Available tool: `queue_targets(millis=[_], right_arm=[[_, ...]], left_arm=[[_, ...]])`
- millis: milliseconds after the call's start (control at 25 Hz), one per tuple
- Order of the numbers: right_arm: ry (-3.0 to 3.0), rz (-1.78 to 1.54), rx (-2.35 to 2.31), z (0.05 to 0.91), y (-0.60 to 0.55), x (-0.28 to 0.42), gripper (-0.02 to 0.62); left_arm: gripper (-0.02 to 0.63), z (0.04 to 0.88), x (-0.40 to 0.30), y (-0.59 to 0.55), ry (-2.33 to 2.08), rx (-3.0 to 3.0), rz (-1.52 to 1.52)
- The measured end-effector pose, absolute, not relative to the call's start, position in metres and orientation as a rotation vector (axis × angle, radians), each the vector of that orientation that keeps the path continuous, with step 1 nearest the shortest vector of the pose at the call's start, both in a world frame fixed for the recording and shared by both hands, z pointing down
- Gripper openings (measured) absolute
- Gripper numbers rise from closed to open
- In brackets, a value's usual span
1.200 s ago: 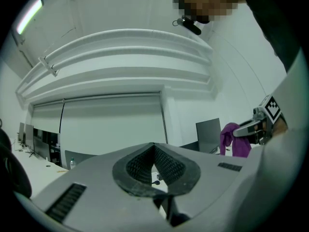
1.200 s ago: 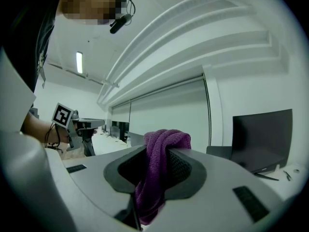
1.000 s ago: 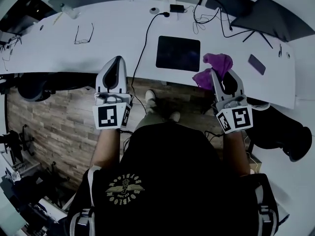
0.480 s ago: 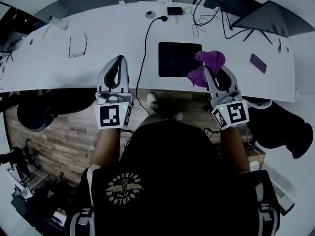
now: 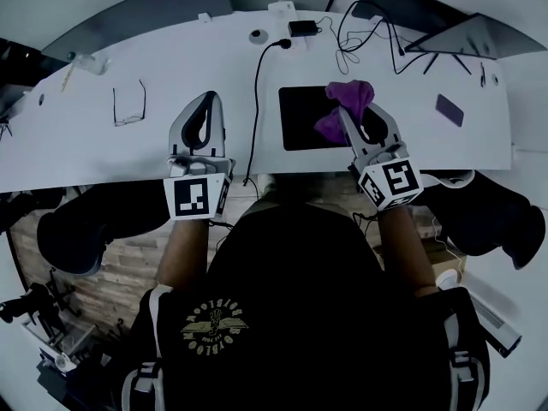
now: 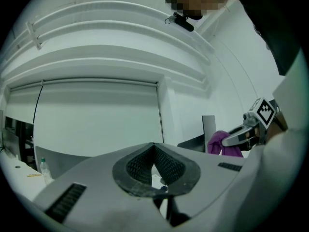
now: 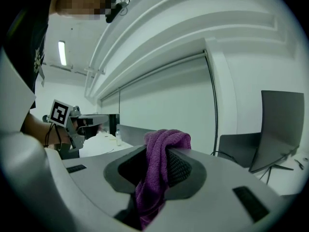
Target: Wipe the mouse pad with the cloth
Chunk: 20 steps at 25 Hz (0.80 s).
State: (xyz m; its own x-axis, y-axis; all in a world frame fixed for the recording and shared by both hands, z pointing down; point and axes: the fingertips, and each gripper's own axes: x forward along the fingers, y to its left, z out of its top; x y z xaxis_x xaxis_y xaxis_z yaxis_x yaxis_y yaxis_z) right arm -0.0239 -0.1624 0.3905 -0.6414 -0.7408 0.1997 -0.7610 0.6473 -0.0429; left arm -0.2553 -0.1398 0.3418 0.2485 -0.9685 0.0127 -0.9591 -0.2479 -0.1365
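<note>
A black mouse pad (image 5: pixel 304 118) lies on the white desk (image 5: pixel 171 135), right of centre. My right gripper (image 5: pixel 345 116) is shut on a purple cloth (image 5: pixel 349 99), which hangs over the pad's right part; whether it touches the pad I cannot tell. In the right gripper view the cloth (image 7: pixel 163 144) bunches up between the dark pads (image 7: pixel 178 168) and droops below them. My left gripper (image 5: pixel 208 101) hovers over bare desk left of the pad, its jaws closed and empty. The left gripper view shows its pads (image 6: pixel 166 166) meeting at the tip.
A black cable (image 5: pixel 255 92) runs down the desk between the grippers and over the front edge. Glasses (image 5: pixel 128 105) lie at the left and a small dark card (image 5: pixel 448 110) at the right. Screens (image 5: pixel 462 34) and tangled cords (image 5: pixel 360 32) line the back.
Both grippers have moved forward from in front of the desk's edge to over the desk. The right one carried the cloth onto the mouse pad's right side.
</note>
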Motion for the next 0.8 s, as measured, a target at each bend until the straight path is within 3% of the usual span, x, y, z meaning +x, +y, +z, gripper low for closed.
queue_targets(millis=[800], right_arm=[[-2.63, 0.503, 1.139, 0.493, -0.236, -0.093, 0.097]], left_arm=[[0.002, 0.359, -0.275, -0.168, 1.834, -2.457, -0.147]])
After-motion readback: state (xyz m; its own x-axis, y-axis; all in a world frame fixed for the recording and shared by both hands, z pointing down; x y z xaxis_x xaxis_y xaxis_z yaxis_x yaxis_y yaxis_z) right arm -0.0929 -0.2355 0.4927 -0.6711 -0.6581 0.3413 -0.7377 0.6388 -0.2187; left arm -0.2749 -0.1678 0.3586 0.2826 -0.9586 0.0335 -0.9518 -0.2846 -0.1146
